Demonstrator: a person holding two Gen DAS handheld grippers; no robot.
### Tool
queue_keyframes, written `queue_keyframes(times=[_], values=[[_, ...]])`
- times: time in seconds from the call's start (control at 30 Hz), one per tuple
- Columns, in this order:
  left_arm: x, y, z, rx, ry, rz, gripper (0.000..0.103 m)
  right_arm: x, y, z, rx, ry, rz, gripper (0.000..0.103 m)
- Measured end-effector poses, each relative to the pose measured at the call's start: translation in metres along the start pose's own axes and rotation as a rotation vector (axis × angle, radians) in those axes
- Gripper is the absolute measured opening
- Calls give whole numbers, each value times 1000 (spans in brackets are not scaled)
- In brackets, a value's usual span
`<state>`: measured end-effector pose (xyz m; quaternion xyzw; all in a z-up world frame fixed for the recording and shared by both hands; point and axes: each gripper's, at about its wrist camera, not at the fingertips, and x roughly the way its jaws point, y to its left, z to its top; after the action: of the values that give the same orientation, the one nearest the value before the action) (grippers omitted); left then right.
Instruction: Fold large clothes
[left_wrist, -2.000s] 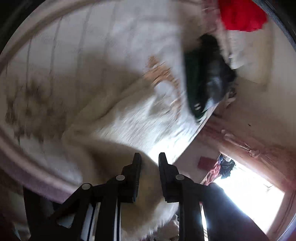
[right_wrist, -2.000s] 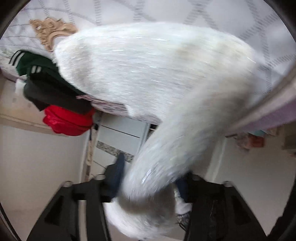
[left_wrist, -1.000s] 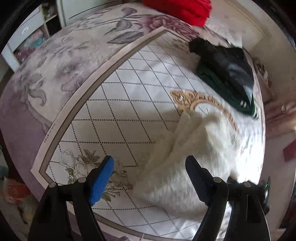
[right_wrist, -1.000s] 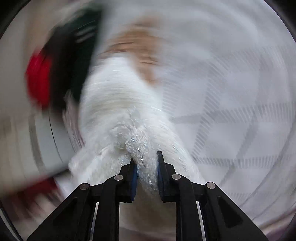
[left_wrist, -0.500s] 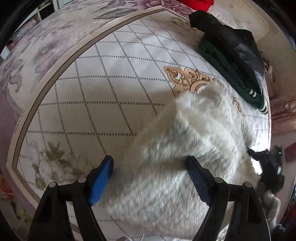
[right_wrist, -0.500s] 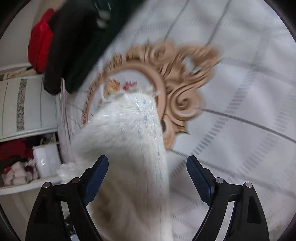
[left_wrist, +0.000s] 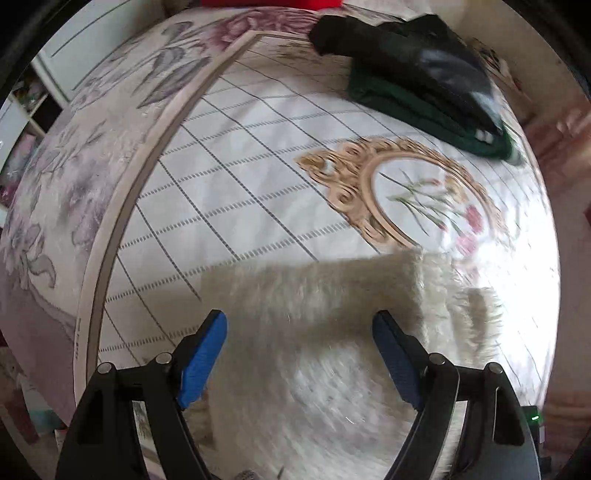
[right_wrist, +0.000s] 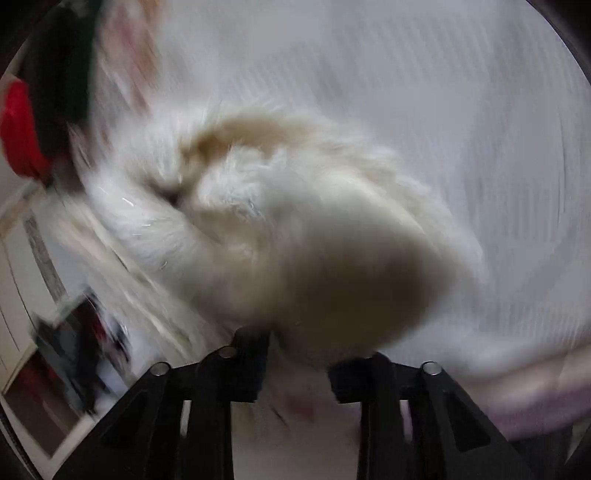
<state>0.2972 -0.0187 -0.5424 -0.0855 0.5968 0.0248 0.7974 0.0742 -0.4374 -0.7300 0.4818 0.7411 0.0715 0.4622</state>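
Both claws gape: left claw (left_wrist: 299, 343) has wide-spread jaws holding nothing, right claw (right_wrist: 299, 358) shows parted fingers, its view badly blurred. White fluffy garment (left_wrist: 332, 332) lies bunched on the bed (left_wrist: 240, 192) under and between the left jaws, hiding the right fingertips.

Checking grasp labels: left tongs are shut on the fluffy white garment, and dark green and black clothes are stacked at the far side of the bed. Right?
Not quite. The left wrist view shows the left tongs open, blue pads spread wide over the fluffy white garment, not shut on it. The rest stands: dark green and black clothes are stacked at the far side of the bed.
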Motion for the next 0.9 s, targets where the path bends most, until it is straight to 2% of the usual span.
queue_keyframes(times=[0.03, 0.07, 0.13, 0.17, 0.23, 0.3, 0.37, 0.43, 0.5, 0.57, 0.6, 0.63, 0.67, 0.8, 0.9], values=[[-5, -4, -7, 4, 7, -17, 81, 1, -11, -16, 1, 44, -4, 31], [-11, -9, -16, 7, 20, -34, 81, -4, -16, -24, -11, 41, -13, 36], [-15, -23, -38, 3, 58, -56, 81, -29, -19, -39, -66, -20, -85, 75], [-14, -32, -52, -4, 86, -65, 81, -42, -18, -42, -85, -59, -102, 78], [-6, -48, -67, 0, 129, -79, 81, -73, -6, -44, -158, -140, -99, 78], [10, -68, -79, 18, 158, -42, 81, -88, 8, -39, -240, -168, -78, 78], [22, -82, -82, 63, 133, 37, 78, -95, 26, -28, -352, -192, -111, 78], [27, -86, -83, 85, 99, 68, 76, -90, 46, -15, -464, -184, -170, 78], [27, -88, -82, 120, 58, 76, 59, -77, 63, -6, -540, -163, -204, 78], [25, -87, -83, 143, 34, 69, 24, -69, 75, 3, -607, -129, -192, 78], [22, -86, -84, 156, 20, 61, 22, -64, 81, 8, -638, -132, -206, 77], [21, -87, -85, 166, 10, 59, 20, -56, 92, 17, -650, -155, -214, 47], [19, -89, -86, 178, -1, 56, 20, -51, 95, 23, -630, -157, -210, 41], [13, -108, -96, 242, -27, 16, 19, -31, 87, 41, -521, -162, -183, 38], [12, -116, -103, 278, -25, 4, 19, -30, 90, 50, -522, -143, -182, 38]])
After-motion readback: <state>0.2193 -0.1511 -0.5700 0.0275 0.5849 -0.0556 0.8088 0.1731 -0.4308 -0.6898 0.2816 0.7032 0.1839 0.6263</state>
